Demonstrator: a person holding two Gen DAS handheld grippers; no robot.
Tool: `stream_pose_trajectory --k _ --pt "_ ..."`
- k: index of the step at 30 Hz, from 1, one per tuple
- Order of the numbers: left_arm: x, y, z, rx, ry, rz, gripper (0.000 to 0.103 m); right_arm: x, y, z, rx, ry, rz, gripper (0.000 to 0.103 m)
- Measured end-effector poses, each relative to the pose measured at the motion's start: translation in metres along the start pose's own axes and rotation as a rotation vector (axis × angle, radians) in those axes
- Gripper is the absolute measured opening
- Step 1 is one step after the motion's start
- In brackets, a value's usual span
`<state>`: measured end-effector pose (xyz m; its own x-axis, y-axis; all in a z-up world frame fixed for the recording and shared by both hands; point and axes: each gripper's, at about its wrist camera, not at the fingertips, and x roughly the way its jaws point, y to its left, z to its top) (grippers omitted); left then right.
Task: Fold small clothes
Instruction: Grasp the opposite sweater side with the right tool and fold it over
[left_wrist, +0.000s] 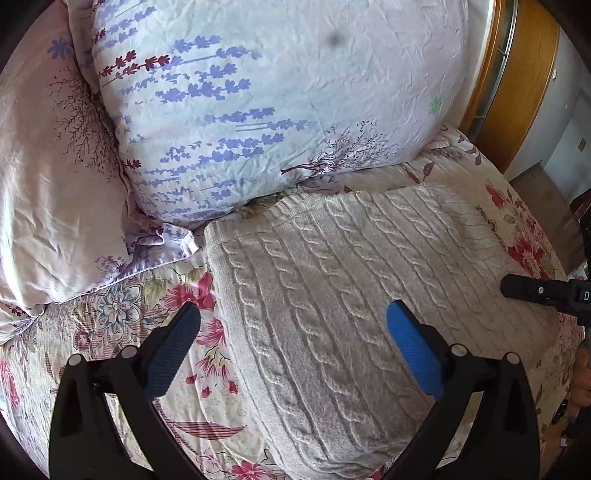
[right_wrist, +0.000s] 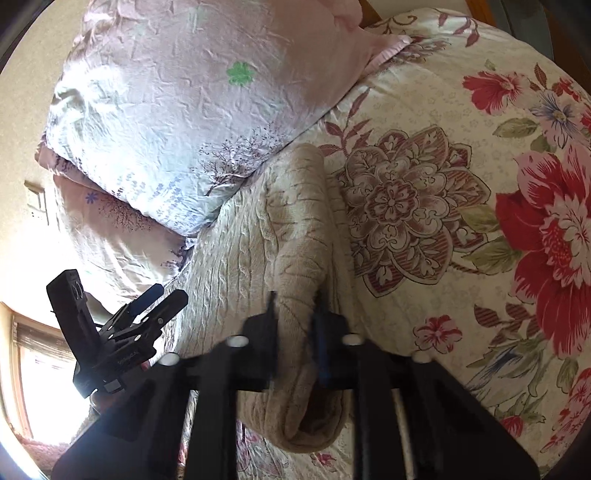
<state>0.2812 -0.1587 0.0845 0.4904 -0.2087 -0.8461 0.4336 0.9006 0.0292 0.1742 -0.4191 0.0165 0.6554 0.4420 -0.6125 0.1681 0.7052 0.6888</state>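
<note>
A cream cable-knit sweater (left_wrist: 332, 280) lies flat on the flowered bedspread (left_wrist: 122, 317), its far edge against the pillows. My left gripper (left_wrist: 293, 332) is open and empty, hovering over the sweater's left edge. My right gripper (right_wrist: 295, 317) is shut on a folded, rolled-up edge of the sweater (right_wrist: 299, 236) at its right side and holds it raised. The right gripper's black tip also shows at the right of the left wrist view (left_wrist: 543, 291). The left gripper shows at the left of the right wrist view (right_wrist: 162, 299).
A large white pillow with purple lavender print (left_wrist: 266, 96) leans at the head of the bed on a pink pillow (left_wrist: 55, 192). A wooden bed frame (left_wrist: 517, 74) runs at the upper right. A window (right_wrist: 44, 373) glares at the lower left.
</note>
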Motion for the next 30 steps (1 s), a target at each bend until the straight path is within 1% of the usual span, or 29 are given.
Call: stream_pose_trajectory --k 4,8,10,11,12,14,15,16,17,18,19,20,21,22,23,24,25,26,27,29,30 --pt "0.001 -0.002 -0.001 0.007 0.008 -0.004 0.101 -0.008 0.000 0.007 -0.002 -0.050 -0.010 0.012" --pt "0.003 -0.003 -0.002 0.010 0.015 -0.013 0.101 -0.004 -0.006 0.006 0.012 -0.042 -0.060 0.011" --pt "0.006 -0.002 -0.003 0.006 0.029 -0.029 0.101 0.007 -0.020 0.000 0.062 -0.016 -0.091 0.011" --pt "0.009 -0.002 -0.004 0.001 0.041 -0.038 0.101 0.011 -0.027 -0.003 0.092 -0.010 -0.090 0.012" --pt "0.013 -0.001 -0.006 -0.005 0.057 -0.051 0.101 0.013 -0.035 -0.007 0.125 -0.023 -0.074 0.012" --pt "0.017 0.004 -0.009 -0.031 0.078 -0.078 0.101 0.013 -0.041 -0.010 0.160 -0.039 -0.061 0.015" --pt "0.016 0.007 -0.009 -0.048 0.075 -0.089 0.101 0.010 -0.039 -0.010 0.152 -0.043 -0.072 0.016" --pt "0.012 0.012 -0.010 -0.065 0.063 -0.094 0.101 0.006 -0.034 -0.010 0.128 -0.055 -0.097 0.021" --pt "0.006 0.017 -0.010 -0.078 0.042 -0.093 0.101 -0.001 -0.028 -0.010 0.095 -0.076 -0.133 0.028" --pt "-0.001 0.024 -0.010 -0.090 0.017 -0.087 0.101 -0.011 -0.018 -0.012 0.052 -0.110 -0.164 0.030" --pt "-0.009 0.032 -0.011 -0.103 -0.007 -0.075 0.101 -0.021 -0.011 -0.014 0.016 -0.144 -0.167 0.031" --pt "-0.016 0.040 -0.012 -0.116 -0.026 -0.060 0.101 -0.031 -0.001 -0.016 -0.022 -0.178 -0.141 0.031" --pt "-0.022 0.048 -0.013 -0.128 -0.041 -0.043 0.101 -0.041 0.012 -0.021 -0.076 -0.208 -0.079 0.031" --pt "-0.028 0.055 -0.015 -0.139 -0.055 -0.026 0.101 -0.047 0.024 -0.026 -0.123 -0.213 -0.016 0.035" --pt "-0.033 0.061 -0.016 -0.150 -0.067 -0.013 0.101 -0.047 0.038 -0.033 -0.169 -0.183 0.064 0.044" --pt "-0.039 0.067 -0.018 -0.163 -0.078 -0.005 0.101 -0.043 0.046 -0.040 -0.191 -0.126 0.139 0.047" --pt "-0.043 0.071 -0.020 -0.175 -0.086 -0.003 0.101 -0.032 0.054 -0.048 -0.196 -0.050 0.210 0.049" --pt "-0.047 0.075 -0.022 -0.189 -0.093 -0.005 0.101 -0.018 0.060 -0.057 -0.188 0.026 0.255 0.049" --pt "-0.050 0.079 -0.025 -0.201 -0.098 -0.008 0.101 -0.002 0.064 -0.067 -0.170 0.097 0.271 0.049" --pt "-0.054 0.083 -0.029 -0.213 -0.099 -0.008 0.101 0.028 0.062 -0.083 -0.116 0.191 0.260 0.049" --pt "-0.055 0.085 -0.032 -0.214 -0.098 -0.007 0.101 0.043 0.058 -0.089 -0.056 0.235 0.270 0.049"
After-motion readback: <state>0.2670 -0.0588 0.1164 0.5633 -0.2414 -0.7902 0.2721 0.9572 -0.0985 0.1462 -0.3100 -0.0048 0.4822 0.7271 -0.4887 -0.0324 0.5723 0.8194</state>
